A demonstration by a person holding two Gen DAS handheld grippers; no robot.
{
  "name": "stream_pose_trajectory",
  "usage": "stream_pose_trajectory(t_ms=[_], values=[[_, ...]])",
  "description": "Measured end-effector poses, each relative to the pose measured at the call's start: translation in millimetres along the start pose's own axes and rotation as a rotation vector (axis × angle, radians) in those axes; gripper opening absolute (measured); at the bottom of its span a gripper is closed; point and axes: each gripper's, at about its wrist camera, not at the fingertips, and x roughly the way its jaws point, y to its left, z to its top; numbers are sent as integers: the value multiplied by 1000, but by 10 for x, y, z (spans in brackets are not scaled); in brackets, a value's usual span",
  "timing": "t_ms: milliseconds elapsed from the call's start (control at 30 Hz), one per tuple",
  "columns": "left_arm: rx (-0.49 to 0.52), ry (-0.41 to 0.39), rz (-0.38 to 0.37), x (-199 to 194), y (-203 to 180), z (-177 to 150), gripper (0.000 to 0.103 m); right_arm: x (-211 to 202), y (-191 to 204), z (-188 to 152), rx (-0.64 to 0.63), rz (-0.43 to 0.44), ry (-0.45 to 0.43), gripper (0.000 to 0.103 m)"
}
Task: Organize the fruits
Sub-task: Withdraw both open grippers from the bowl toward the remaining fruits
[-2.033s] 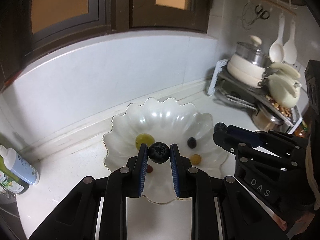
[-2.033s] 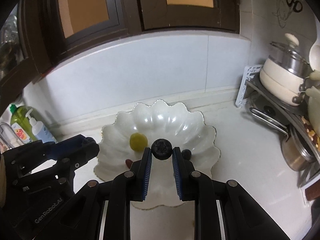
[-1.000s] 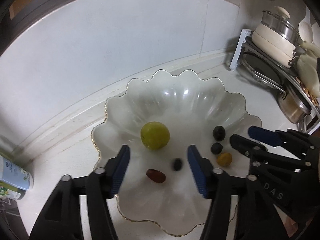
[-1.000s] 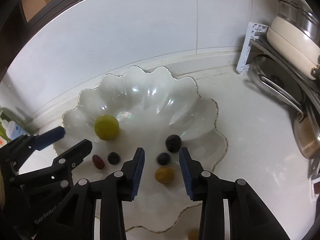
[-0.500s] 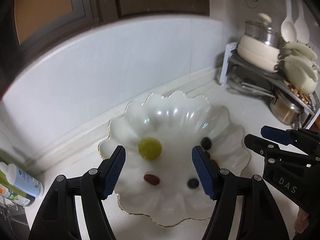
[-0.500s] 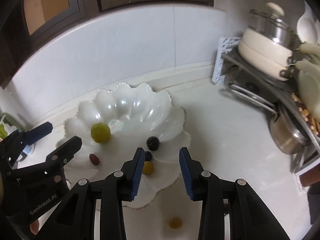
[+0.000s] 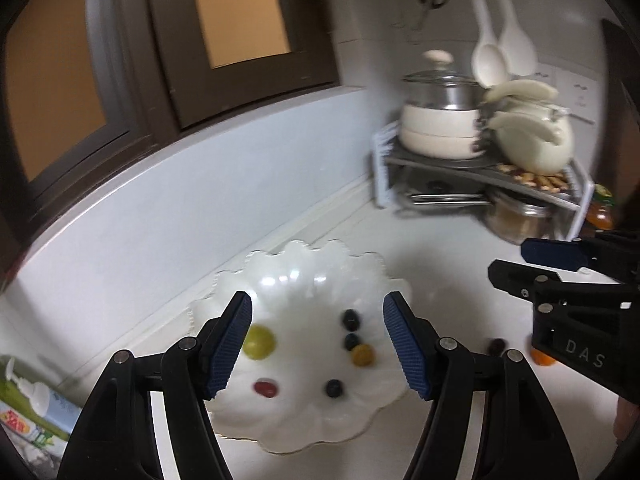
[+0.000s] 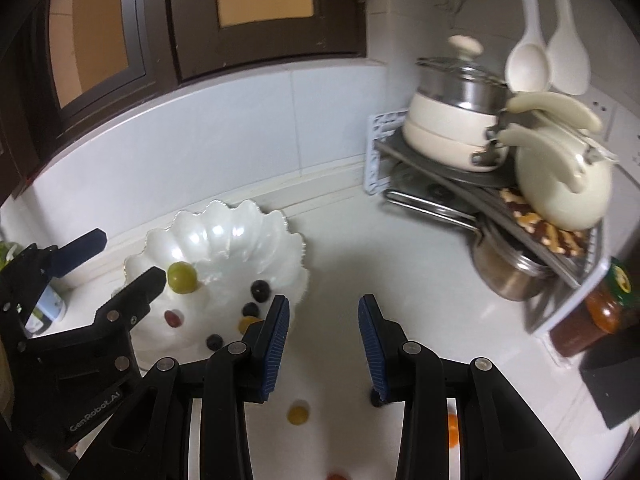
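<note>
A white scalloped bowl (image 7: 320, 248) (image 8: 224, 208) holds a green grape (image 7: 259, 343), a red fruit (image 7: 266, 388), a yellow fruit (image 7: 362, 355) and several dark berries, one being (image 7: 334, 389). My left gripper (image 7: 317, 304) hangs above the bowl's near side, open, with nothing between its fingers. My right gripper (image 8: 324, 308) stands open over bare counter to the right of the bowl, also holding nothing. Loose on the counter lie a yellow fruit (image 8: 298, 414), an orange fruit (image 8: 452, 430) (image 7: 542, 358) and a dark fruit (image 7: 497, 346).
A rack at the back right carries cream pots (image 8: 456, 136) and a steel pot (image 8: 508, 276) underneath. A jar of brown sauce (image 8: 600, 316) stands beside it. Bottles (image 7: 36, 412) sit at the far left. A tiled wall and a dark window frame lie behind.
Both grippers let their blueberries go into the bowl, then drew back and upward. Both views have swung right, and the bowl now looks smaller and sits further left.
</note>
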Motion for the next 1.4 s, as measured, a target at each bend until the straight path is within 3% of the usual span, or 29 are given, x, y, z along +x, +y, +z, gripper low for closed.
stream_pose_trajectory(t_ms=[67, 167, 200, 367, 567, 1400], values=[[4, 2, -79, -41, -50, 8, 67, -97, -72, -37, 9, -11, -12, 37], [-77, 32, -205, -106, -68, 19, 67, -234, -171, -86, 24, -22, -28, 37], [-92, 42, -216, -115, -92, 24, 67, -272, -200, -104, 29, -21, -32, 37], [-65, -7, -138, -317, -281, 24, 67, -453, -321, -197, 50, -36, -54, 37], [-81, -13, -112, -476, -411, -3, 67, -604, -476, -317, 79, -46, -71, 37], [-79, 80, -157, -511, -825, -624, 67, -600, -815, -1081, 161, -99, 19, 37]])
